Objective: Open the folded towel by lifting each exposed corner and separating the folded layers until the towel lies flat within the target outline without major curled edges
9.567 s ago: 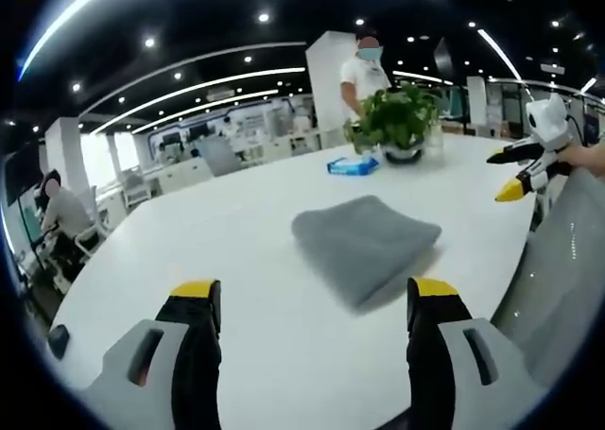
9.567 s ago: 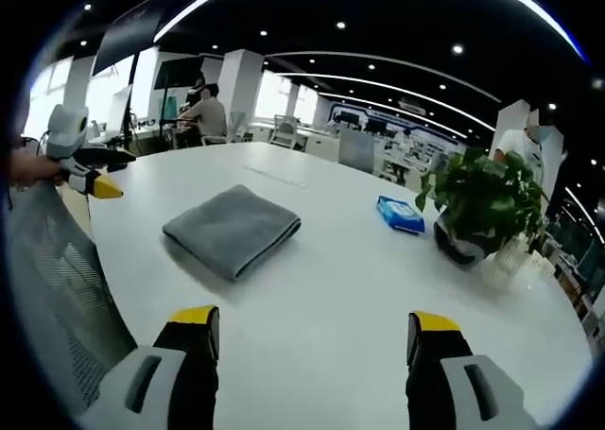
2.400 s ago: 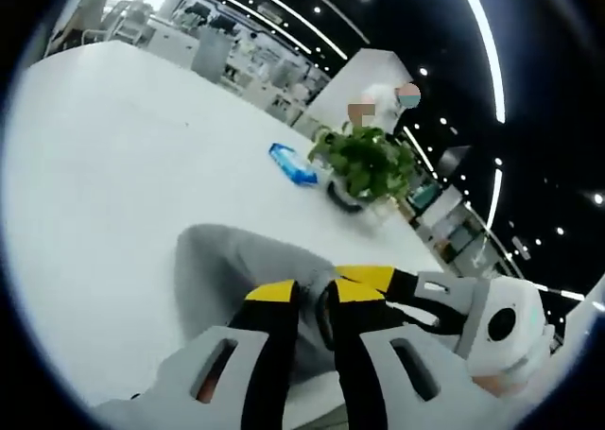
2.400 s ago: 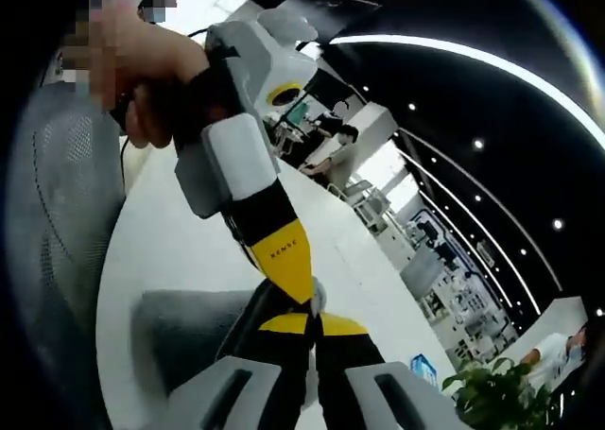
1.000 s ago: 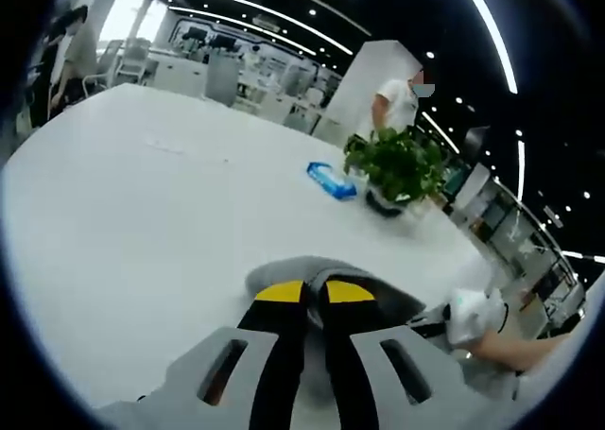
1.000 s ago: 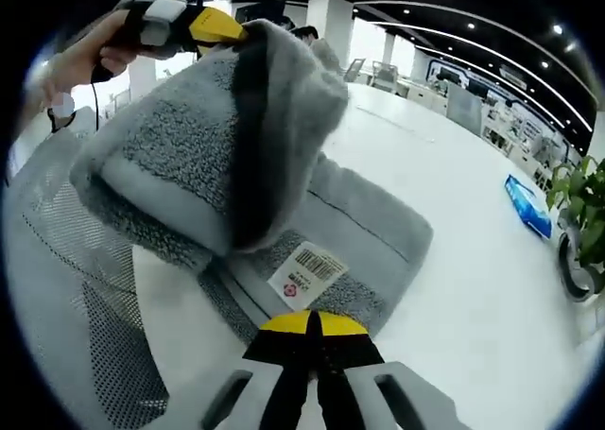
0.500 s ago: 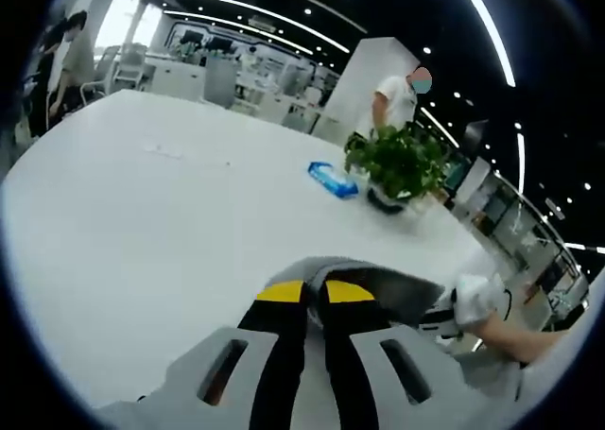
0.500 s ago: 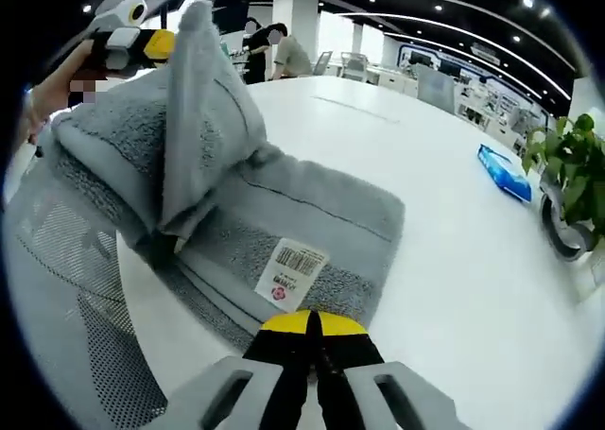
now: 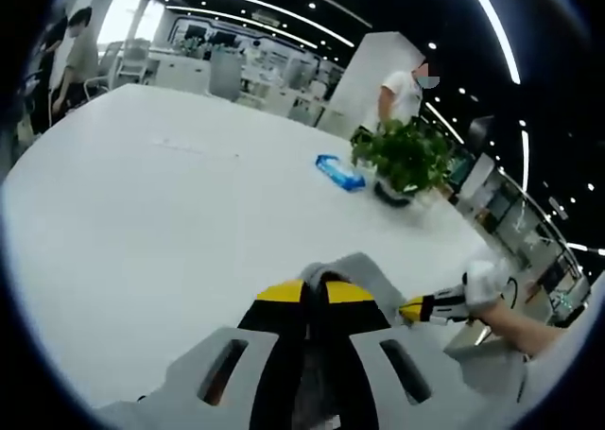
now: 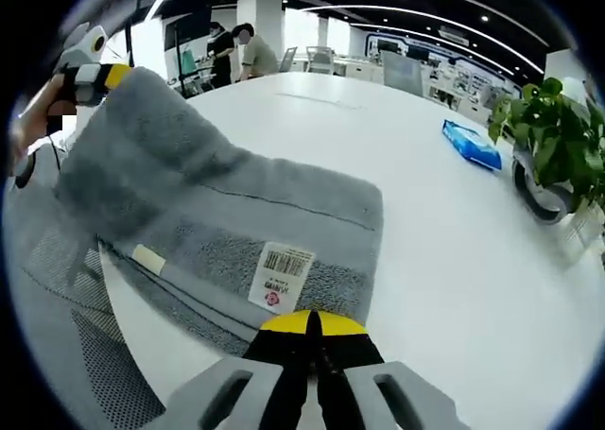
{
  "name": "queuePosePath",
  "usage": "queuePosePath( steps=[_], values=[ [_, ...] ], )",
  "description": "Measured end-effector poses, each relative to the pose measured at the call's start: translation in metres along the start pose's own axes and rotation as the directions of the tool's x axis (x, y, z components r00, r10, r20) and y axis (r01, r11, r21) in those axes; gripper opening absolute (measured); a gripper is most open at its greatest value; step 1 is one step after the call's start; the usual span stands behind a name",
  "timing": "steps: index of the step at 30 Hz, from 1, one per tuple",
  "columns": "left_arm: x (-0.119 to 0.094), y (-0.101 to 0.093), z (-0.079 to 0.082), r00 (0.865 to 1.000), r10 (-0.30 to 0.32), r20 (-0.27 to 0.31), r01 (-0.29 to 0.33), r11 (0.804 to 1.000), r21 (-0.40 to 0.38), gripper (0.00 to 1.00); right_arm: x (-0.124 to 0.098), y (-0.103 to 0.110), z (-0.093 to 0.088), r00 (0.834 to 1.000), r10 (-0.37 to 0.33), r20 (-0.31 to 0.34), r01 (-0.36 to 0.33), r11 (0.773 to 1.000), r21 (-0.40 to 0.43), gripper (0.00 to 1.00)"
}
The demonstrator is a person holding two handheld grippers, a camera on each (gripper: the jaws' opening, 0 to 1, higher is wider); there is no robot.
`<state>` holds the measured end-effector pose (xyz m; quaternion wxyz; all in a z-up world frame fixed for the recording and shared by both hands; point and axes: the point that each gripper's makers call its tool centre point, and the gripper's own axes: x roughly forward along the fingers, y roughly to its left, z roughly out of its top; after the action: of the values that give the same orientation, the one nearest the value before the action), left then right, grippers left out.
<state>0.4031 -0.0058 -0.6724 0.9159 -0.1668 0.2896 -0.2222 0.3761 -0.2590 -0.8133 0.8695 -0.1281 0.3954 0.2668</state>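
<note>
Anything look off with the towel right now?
The towel isn't flat: the left gripper holds one corner up off the table, and the right gripper pinches the near edge by the barcode label.

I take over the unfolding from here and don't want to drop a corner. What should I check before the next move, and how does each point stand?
1. Right gripper clamped on the grey towel edge: ok, jaws shut on it.
2. Left gripper holding its corner: ok, jaws shut on cloth; it shows lifted at.
3. Layers separated: ok in part, the barcode label faces up, but the left side sags over the table edge.
4. Target outline: cannot tell, no marking seen.
5. Potted plant and blue packet stand apart from the towel: ok.
</note>
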Motion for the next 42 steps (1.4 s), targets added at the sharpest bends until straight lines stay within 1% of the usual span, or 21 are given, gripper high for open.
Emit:
queuePosePath(
  steps=[2, 4, 14, 21, 23, 30, 34, 38, 42],
  values=[
    [-0.001, 0.004, -0.003, 1.0, 0.013, -0.005, -0.013, 1.0, 0.008, 0.04, 0.0, -0.002, -0.001, 1.0, -0.008, -0.002, 0.008, 1.0, -0.003, 0.0],
    [-0.001, 0.006, -0.003, 1.0, 0.007, -0.005, -0.007, 1.0, -0.012, 0.04, 0.0, -0.002, -0.001, 1.0, -0.01, -0.003, 0.01, 1.0, -0.002, 0.0],
    [-0.002, 0.022, -0.012, 0.998, 0.054, -0.017, -0.054, 0.998, -0.032, 0.04, -0.001, -0.005, -0.002, 1.0, -0.02, -0.005, 0.02, 1.0, 0.002, 0.0],
    [-0.002, 0.043, -0.022, 0.994, 0.1, -0.039, -0.101, 0.994, -0.039, 0.04, -0.001, -0.005, -0.002, 1.0, -0.023, -0.006, 0.023, 1.0, -0.005, 0.0],
    [-0.002, 0.052, -0.026, 0.991, 0.119, -0.053, -0.121, 0.992, -0.033, 0.05, -0.001, -0.005, -0.002, 1.0, -0.023, -0.004, 0.023, 1.0, 0.0, 0.0],
    [0.003, 0.077, -0.04, 0.982, 0.152, -0.108, -0.156, 0.987, -0.029, 0.05, -0.001, -0.005, -0.002, 1.0, -0.023, -0.003, 0.023, 1.0, -0.001, 0.0],
    [0.01, 0.088, -0.047, 0.977, 0.165, -0.132, -0.17, 0.985, -0.027, 0.05, -0.001, -0.005, -0.001, 1.0, -0.023, -0.002, 0.023, 1.0, -0.002, 0.0],
    [0.016, 0.099, -0.058, 0.969, 0.184, -0.166, -0.185, 0.983, 0.008, 0.05, -0.001, -0.005, -0.001, 1.0, -0.025, -0.002, 0.025, 1.0, -0.008, 0.0],
    [0.021, 0.107, -0.064, 0.965, 0.187, -0.186, -0.188, 0.982, 0.014, 0.05, -0.001, -0.005, -0.001, 1.0, -0.024, -0.001, 0.024, 1.0, -0.005, 0.0]
  ],
)
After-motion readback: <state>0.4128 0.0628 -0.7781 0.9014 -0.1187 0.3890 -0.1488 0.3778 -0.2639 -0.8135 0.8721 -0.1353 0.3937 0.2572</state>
